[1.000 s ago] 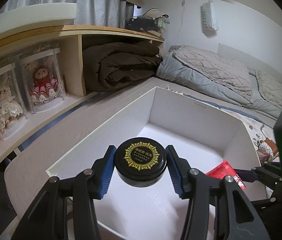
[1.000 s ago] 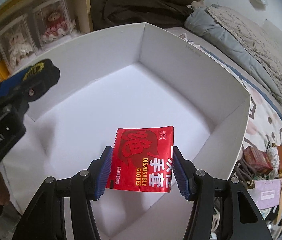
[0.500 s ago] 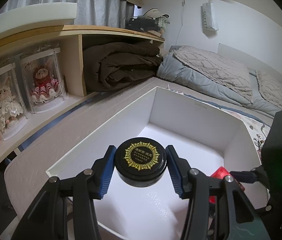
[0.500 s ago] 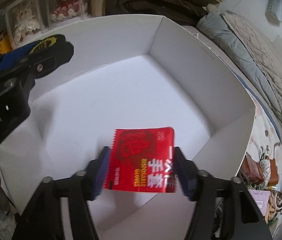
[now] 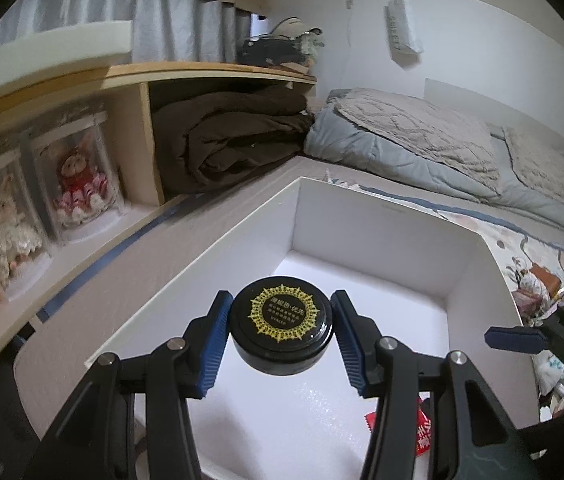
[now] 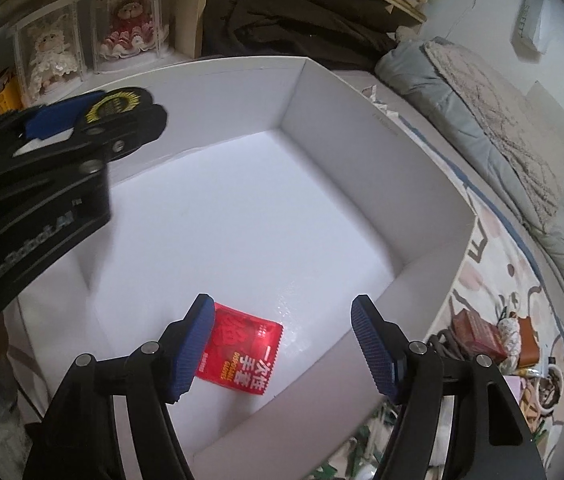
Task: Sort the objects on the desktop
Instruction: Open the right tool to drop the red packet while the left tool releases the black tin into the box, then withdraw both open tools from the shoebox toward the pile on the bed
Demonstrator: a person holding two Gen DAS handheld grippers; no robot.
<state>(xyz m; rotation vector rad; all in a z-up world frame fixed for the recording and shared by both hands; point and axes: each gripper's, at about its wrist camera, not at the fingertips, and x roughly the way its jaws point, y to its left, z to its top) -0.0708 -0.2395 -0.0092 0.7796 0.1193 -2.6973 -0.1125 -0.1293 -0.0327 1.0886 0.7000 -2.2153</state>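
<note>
My left gripper [image 5: 281, 332] is shut on a round black jar [image 5: 281, 334] with a gold sunburst lid, held above the near-left part of an open white box [image 5: 378, 216]. The jar also shows at the left of the right wrist view [image 6: 122, 106]. My right gripper [image 6: 282, 344] is open and empty above the box's near side. A red packet of disposable gloves [image 6: 242, 354] lies flat on the box floor [image 6: 242, 216] just below the right gripper's left finger. A corner of the packet shows in the left wrist view [image 5: 422, 436].
A wooden shelf [image 5: 134, 76] at the left holds boxed dolls [image 5: 78, 176] and a folded brown blanket [image 5: 234, 140]. A bed with grey bedding [image 5: 422, 140] lies behind the box. Small clutter [image 6: 490, 336] sits on a patterned cloth right of the box.
My right gripper has opened and let go of the red packet, which dropped onto the box floor. The left gripper still holds the jar in about the same place.
</note>
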